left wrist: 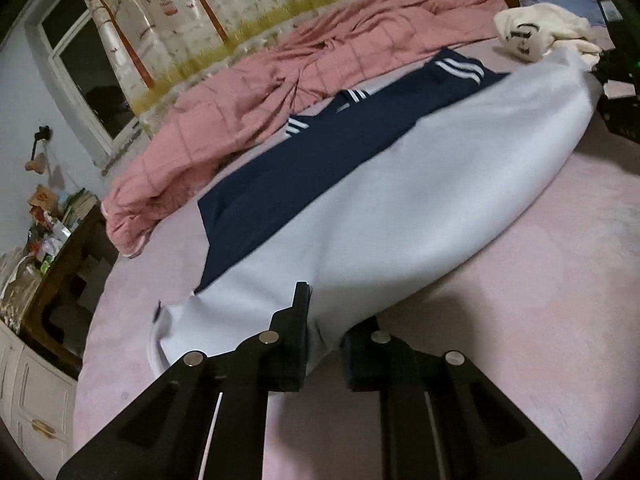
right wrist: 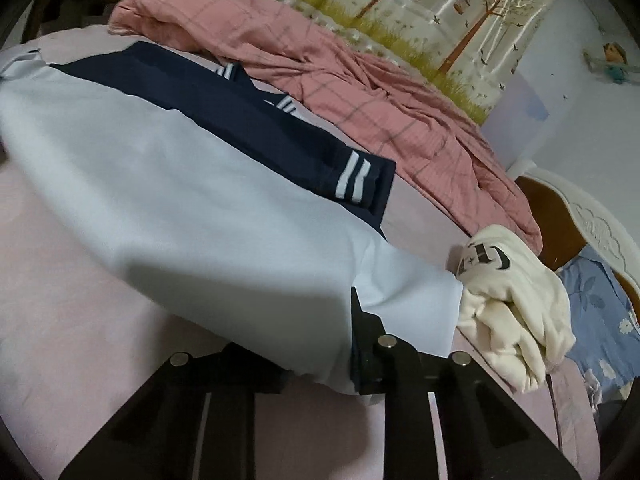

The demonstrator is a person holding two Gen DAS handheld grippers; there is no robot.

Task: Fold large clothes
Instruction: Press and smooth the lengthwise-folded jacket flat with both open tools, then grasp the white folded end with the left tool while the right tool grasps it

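left view, grip: left gripper (left wrist: 325,344) clamped on near hem of the garment (left wrist: 400,200), bottom centre.
left view, garment: pale body with navy sleeves (left wrist: 280,184), spread on bed (left wrist: 540,280) across centre frame, near edge lifted.
left view, risk: thin pinch of cloth; a hard pull likely slips it out.
right view, grip: right gripper (right wrist: 318,364) closed on garment's (right wrist: 180,184) other near corner, bottom centre.
right view, clutter: cream top (right wrist: 516,312) touches the corner, right of centre; quilt (right wrist: 360,92) behind.
right view, risk: fold-over could drag cream top or land on quilt; uneven lift would skew the fold.
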